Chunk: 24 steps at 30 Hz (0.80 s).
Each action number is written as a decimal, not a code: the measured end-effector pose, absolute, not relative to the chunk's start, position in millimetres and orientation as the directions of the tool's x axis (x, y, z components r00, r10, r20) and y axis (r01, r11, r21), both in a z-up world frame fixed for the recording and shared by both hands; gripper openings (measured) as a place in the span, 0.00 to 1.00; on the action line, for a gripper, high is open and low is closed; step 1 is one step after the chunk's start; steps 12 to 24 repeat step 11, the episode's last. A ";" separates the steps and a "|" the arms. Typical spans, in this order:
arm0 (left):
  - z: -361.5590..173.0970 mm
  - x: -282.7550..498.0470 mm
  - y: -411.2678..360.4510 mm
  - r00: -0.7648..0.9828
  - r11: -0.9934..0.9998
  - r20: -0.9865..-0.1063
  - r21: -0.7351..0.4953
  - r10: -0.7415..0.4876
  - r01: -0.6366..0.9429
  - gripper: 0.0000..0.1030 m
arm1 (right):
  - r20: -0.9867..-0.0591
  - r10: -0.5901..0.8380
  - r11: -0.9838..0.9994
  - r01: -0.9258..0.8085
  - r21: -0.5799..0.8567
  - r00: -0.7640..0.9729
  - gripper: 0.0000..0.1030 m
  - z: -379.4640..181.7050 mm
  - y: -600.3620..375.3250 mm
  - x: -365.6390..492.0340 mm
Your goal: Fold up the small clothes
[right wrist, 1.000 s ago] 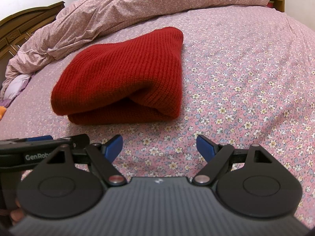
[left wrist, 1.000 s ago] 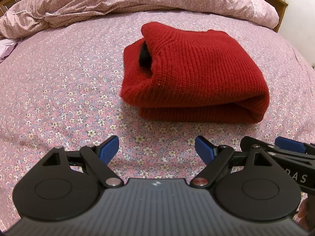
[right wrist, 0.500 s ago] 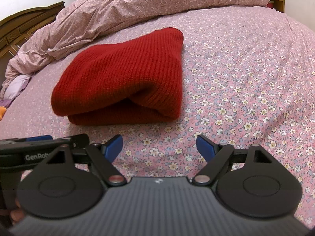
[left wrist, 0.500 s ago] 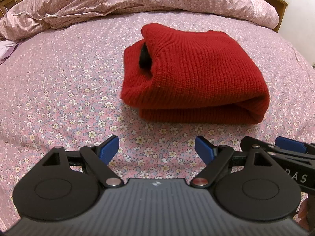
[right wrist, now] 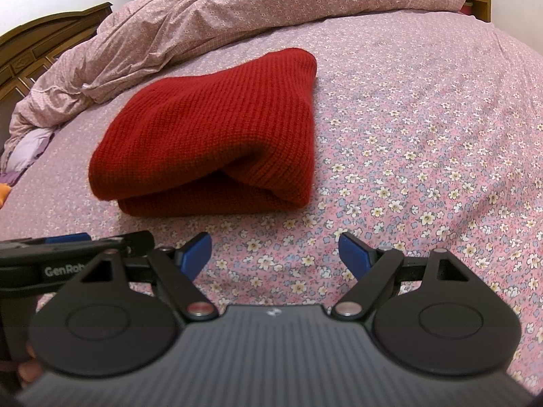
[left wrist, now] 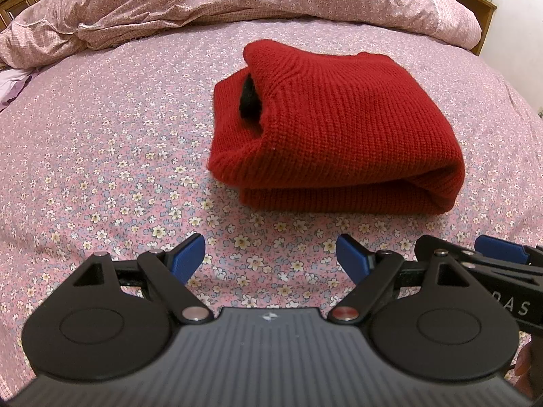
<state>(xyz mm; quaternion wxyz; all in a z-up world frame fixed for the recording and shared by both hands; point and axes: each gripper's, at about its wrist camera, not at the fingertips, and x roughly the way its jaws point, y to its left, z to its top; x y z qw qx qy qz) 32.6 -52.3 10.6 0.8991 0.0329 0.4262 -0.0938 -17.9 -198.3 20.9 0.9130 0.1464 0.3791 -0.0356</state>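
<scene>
Red knit sweater [left wrist: 342,129] lies folded (thick bundle) on bedsheet [left wrist: 118,156].

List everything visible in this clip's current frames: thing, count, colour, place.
sweater: one, red knit, folded, lying on the bed ahead of both tools
bed sheet: one, pink floral, under the sweater
duvet: one, pink, bunched along the far side of the bed
bed frame: one, dark wood, far left in the right wrist view
lilac cloth: one, at the bed's left edge
left tool: one, black with blue fingertips, open, empty
right tool: one, same colours, open, empty
</scene>
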 end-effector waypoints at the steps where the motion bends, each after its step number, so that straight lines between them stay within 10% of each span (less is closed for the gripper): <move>1: 10.7 33.0 -52.4 0.618 0.980 -0.773 -0.020 -0.140 0.197 0.85 | -0.702 0.047 0.954 0.176 0.242 0.710 0.81 20.9 -198.3 -18.0; 24: 8.6 34.1 -52.7 0.611 0.981 -0.780 -0.020 -0.138 0.195 0.85 | -0.702 0.047 0.954 0.176 0.242 0.711 0.81 22.7 -198.6 -17.8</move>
